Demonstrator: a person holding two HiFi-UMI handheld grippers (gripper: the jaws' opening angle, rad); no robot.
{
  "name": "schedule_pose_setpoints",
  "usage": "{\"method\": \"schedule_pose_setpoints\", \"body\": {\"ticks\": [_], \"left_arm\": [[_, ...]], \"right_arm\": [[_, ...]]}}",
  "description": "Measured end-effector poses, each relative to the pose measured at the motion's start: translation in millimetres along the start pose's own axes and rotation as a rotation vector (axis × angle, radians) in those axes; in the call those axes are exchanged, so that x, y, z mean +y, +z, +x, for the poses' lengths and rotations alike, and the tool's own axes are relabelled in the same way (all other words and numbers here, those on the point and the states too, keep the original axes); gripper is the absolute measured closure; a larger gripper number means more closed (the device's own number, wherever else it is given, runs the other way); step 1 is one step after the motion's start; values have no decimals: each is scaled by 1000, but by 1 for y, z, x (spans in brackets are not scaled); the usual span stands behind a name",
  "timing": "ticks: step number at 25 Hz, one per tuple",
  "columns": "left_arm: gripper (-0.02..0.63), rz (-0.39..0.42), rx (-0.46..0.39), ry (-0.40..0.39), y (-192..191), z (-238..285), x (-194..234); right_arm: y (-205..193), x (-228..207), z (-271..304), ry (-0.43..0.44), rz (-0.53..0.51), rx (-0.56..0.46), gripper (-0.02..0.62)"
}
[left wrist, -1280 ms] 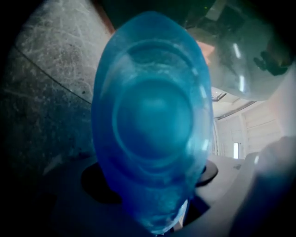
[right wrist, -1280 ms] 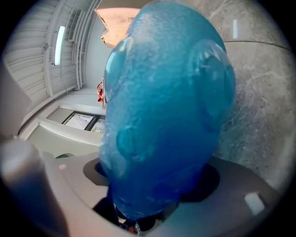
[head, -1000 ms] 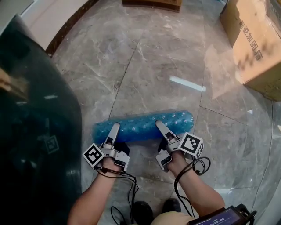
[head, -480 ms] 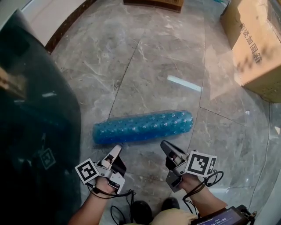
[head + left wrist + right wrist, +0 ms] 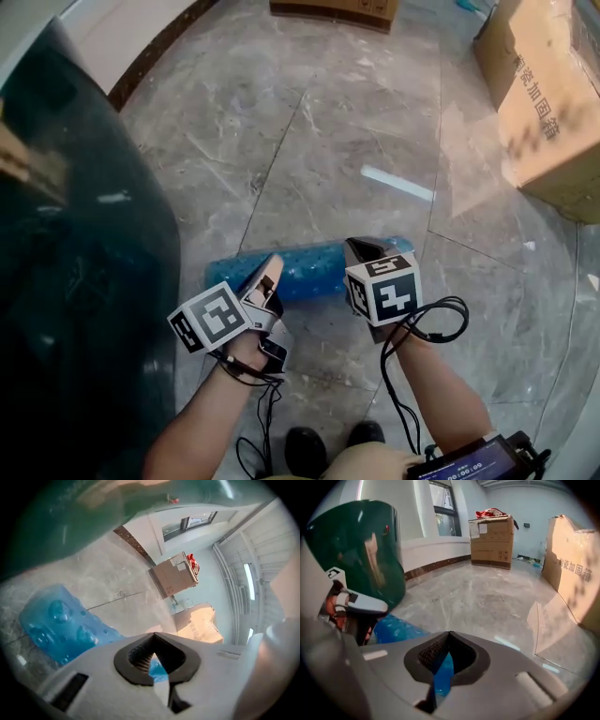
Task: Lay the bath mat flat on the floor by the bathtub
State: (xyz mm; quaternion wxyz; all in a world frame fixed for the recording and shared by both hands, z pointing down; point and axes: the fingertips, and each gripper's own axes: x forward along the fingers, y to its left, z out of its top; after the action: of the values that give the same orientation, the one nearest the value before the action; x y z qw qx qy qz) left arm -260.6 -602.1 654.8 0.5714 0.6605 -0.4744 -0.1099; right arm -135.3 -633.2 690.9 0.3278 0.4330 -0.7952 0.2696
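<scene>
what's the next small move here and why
Probably open both jaws and lower them onto the rolled blue bubble-textured bath mat. The left gripper and right gripper are shut on nothing, hovering above the roll, which lies rolled up on the grey marble floor beside the dark green bathtub.

I see a grey veined marble floor (image 5: 356, 122), with dark skirting (image 5: 155, 52) under a white wall (image 5: 424, 545). A large cardboard box (image 5: 548, 94) stands at right and a smaller carton (image 5: 492, 541) stands beyond, near a window (image 5: 443, 510). The pale streak (image 5: 397, 183) is probably a lamp's reflection.
</scene>
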Motion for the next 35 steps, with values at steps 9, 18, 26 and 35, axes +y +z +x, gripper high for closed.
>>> {"method": "schedule_pose_setpoints", "body": {"ticks": [9,18,26,35], "left_arm": [[603,195,97,190,-26,5,20],[604,234,218,260,-89,-33,36],[604,138,209,232,-129,-61,48],[604,187,79,118,-161,-110,18]], "right_arm": [[-44,25,-19,-46,-107,72,589],[-118,85,-85,79,30,166,588],[-74,53,-93,-38,104,15,560],[-124,50,-65,-142,-101,54,588]]}}
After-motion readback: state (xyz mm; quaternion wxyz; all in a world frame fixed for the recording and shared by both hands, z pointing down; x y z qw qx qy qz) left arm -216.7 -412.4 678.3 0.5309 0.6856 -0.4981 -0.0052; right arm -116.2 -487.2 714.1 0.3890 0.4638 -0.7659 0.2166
